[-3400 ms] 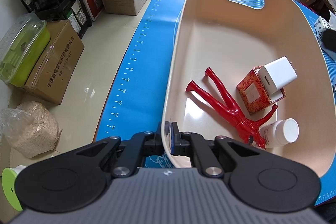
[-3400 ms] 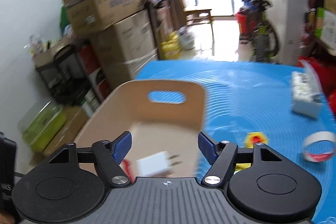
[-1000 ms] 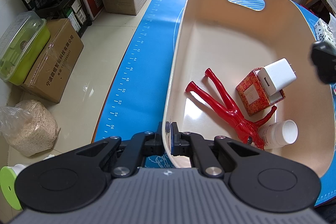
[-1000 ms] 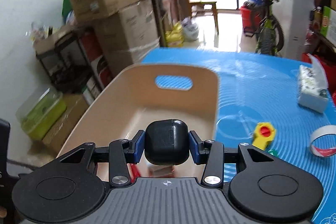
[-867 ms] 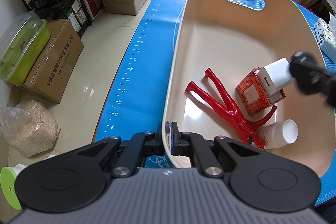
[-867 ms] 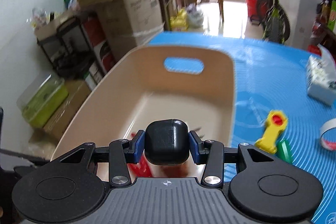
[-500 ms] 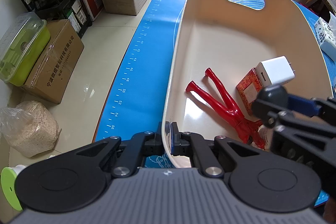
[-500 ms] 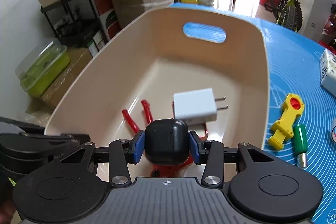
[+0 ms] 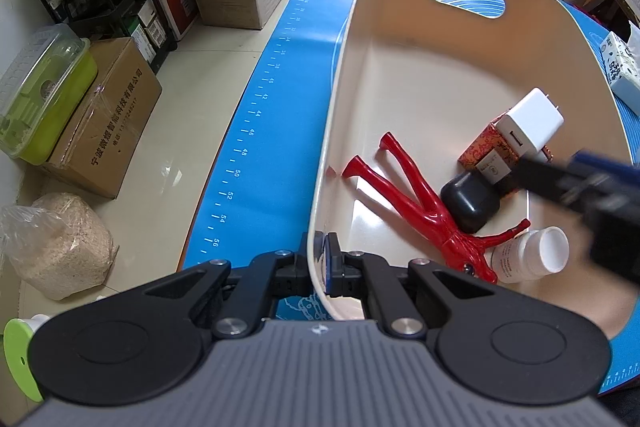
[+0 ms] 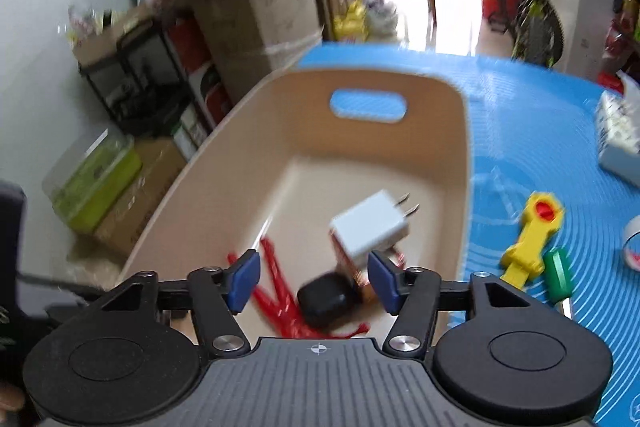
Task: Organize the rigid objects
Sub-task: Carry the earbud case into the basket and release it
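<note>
The black case point(image 9: 471, 203) has left your right gripper point(image 10: 313, 279) and now lies in the bin point(image 9: 400, 75); half a second ago it was still clamped between the blue pads point(image 10: 242, 279). Your right jaws now stand wide apart with nothing between them, raised above the bin's near end. The case rests on the red figure point(image 9: 416, 199), touching the red box point(image 9: 488, 155), with the white charger point(image 9: 532, 127) on top of that box. A white bottle point(image 9: 532, 259) lies on its side by the figure's arm. Your left gripper point(image 9: 323, 267) is closed on the bin's near rim, one finger on each side of the wall. On the blue mat point(image 10: 520, 131) to the right of the bin lie a yellow toy point(image 10: 532, 239) and a green piece point(image 10: 558, 273), touching.
</note>
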